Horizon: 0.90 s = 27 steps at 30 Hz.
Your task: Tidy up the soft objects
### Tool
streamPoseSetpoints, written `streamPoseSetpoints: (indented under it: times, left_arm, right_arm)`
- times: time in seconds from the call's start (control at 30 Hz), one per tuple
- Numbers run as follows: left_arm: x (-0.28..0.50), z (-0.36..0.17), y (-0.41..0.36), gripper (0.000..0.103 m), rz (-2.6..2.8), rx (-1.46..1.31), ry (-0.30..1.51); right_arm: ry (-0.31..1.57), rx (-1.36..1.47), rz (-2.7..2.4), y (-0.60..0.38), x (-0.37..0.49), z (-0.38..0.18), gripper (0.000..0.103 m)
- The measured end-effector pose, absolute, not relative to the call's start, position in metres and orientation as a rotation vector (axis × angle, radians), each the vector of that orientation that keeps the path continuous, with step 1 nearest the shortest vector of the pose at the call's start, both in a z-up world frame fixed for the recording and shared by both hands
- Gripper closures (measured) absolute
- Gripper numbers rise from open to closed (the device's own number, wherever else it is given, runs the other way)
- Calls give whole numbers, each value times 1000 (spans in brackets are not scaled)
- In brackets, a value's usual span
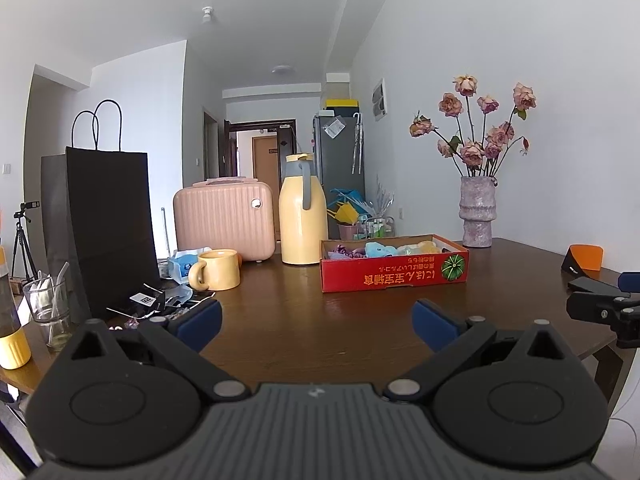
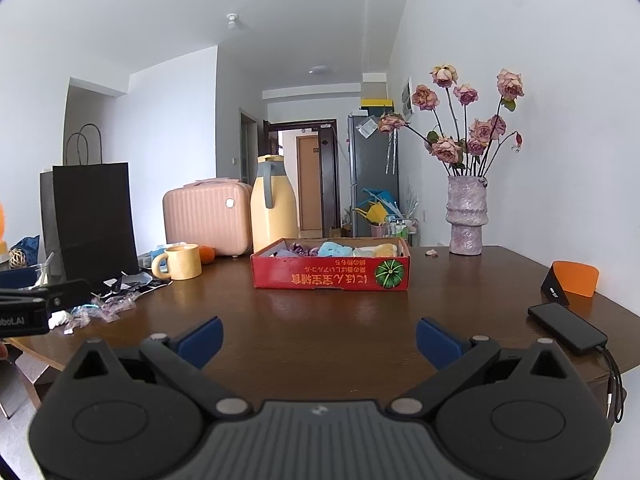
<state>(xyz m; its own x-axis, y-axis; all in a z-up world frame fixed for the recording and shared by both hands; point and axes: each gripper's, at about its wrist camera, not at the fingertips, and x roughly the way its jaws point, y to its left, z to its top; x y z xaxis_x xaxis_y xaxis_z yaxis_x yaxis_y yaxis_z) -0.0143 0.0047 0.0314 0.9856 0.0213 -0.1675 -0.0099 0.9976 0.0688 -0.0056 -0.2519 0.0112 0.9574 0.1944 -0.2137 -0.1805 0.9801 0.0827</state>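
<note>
- the soft objects [image 2: 332, 249], purple, blue and pale yellow, lie inside a shallow red cardboard box [image 2: 331, 276] near the middle of the dark wooden table [image 2: 320, 320].
- the left gripper [image 1: 317, 322] hovers over bare tabletop short of the box, its blue fingers spread wide with nothing between them.
- the right gripper [image 2: 319, 338] hangs likewise, fingers apart and empty.
- behind the box stand a yellow jug [image 2: 273, 204], a pink case [image 2: 206, 218] and a yellow mug [image 2: 182, 262]; a vase of dried roses [image 2: 466, 216] stands to the right.

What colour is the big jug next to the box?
Pale yellow jug with a grey handle, clearest in the left wrist view.
</note>
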Motion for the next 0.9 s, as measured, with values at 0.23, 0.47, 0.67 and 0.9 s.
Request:
streamPoseSetpoints:
  times: [0.23,0.47,0.67,0.9]
  left_arm:
    - [-14,31,7,0,12,63,168]
    - [-15,30,7,0,11,67,172]
    - [-15,31,7,0,5,68,167]
    - [-14,31,7,0,4,68,165]
  right_arm:
    - [222,52,189,-249,-6,9,0]
    - [220,57,187,-250,-6,9,0]
    - [220,60,187,-251,-6,8,0]
    - [225,64,187,-251,-4,9,0]
